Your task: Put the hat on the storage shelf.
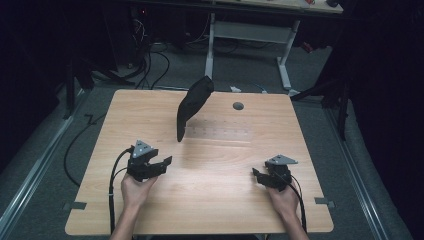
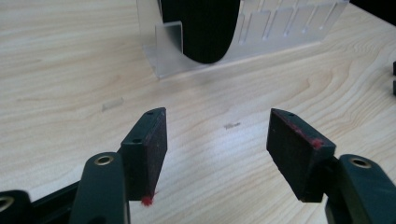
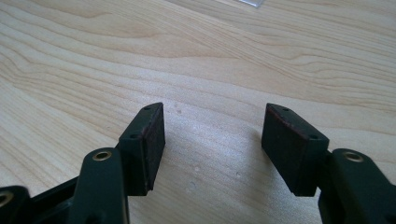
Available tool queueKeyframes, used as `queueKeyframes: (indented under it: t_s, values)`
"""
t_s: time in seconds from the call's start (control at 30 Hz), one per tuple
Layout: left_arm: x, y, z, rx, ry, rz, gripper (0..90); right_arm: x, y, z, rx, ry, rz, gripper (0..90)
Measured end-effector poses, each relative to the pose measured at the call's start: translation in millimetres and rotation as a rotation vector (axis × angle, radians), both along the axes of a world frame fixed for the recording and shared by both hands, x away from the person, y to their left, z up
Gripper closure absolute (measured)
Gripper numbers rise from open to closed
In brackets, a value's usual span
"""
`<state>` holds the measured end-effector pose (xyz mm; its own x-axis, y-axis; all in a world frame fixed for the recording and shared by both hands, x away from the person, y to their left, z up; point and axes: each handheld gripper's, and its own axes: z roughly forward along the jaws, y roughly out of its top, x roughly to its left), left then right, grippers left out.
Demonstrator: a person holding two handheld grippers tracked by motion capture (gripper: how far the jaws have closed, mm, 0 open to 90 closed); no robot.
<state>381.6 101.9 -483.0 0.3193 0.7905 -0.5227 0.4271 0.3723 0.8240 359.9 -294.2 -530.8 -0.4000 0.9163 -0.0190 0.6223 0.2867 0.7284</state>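
A black disc-shaped object stands on edge in the left end of a clear slotted rack near the middle of the wooden table. In the left gripper view its dark round lower part sits in the clear rack ahead of the jaws. My left gripper is at the table's left front, open and holding nothing. My right gripper is at the right front, also open and holding nothing, low over bare wood.
A round cable hole lies in the table's far right part. Cables trail from both grippers off the front edge. Behind the table stands a white-legged desk, with cables on the grey floor.
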Motion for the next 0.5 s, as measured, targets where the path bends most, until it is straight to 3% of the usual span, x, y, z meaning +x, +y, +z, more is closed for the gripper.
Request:
queueKeyframes:
  t_s: [0.5]
  values:
    - [-10.0, 4.3, -29.6, 0.032, 0.032, 0.016, 37.3, 0.0, 0.1, 0.1, 0.001, 0.001, -0.001, 39.8]
